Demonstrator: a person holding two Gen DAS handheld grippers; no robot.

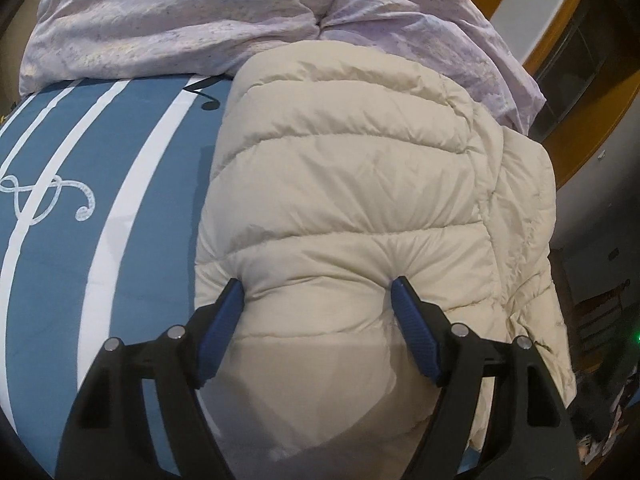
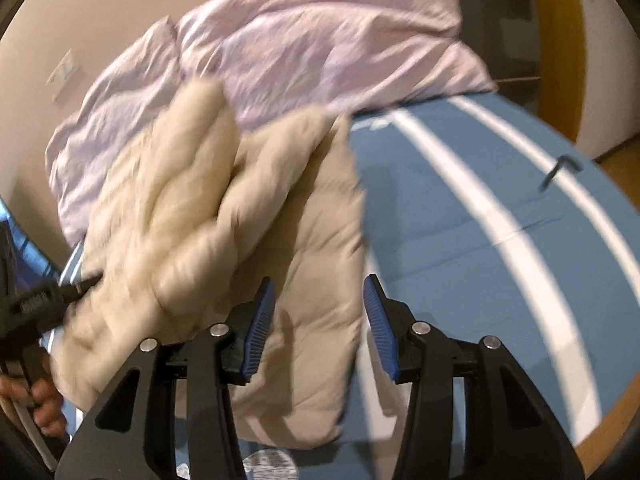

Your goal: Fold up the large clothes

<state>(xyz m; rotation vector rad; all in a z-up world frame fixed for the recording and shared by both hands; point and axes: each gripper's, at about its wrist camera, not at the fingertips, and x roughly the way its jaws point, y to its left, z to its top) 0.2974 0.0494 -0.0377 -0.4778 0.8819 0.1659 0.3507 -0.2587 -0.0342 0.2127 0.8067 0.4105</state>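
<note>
- Puffer jacket (image 1: 348, 184), cream and quilted, is lying on a bed whose blue cover (image 1: 132, 208) is carrying white stripes and music-note prints; a crumpled lilac duvet (image 1: 192, 20) is sitting at the far end, and the jacket's far edge is touching it.
- In the left wrist view the left gripper (image 1: 318, 286) is pointing down onto the near part of the jacket. Its blue pads (image 1: 218, 332) are standing wide and pressing into the padding on both sides, so that a fat bulge of quilted fabric is filling the gap and puckering at both tips. The jaws are gripping that thick fold.
- This view is sharp and is showing the jacket's quilted channels, a side seam on the right, and wooden trim beyond the bed; the other gripper is not appearing in it.
- The right wrist view is blurred, yet it is giving what the left one cannot: the jacket (image 2: 208, 216) is hanging bunched and partly raised above the cover (image 2: 460, 216), with the lilac duvet (image 2: 304, 40) behind it.
- The right gripper (image 2: 319, 282) is standing about half open. A flap of the jacket is lying below and between its fingers (image 2: 260, 332), but the pads are not pressing on it, so it is holding nothing.
- At the left edge of this view the other gripper's black body (image 2: 36, 304) is meeting the jacket, with a person's hand (image 2: 36, 400) beneath it.
</note>
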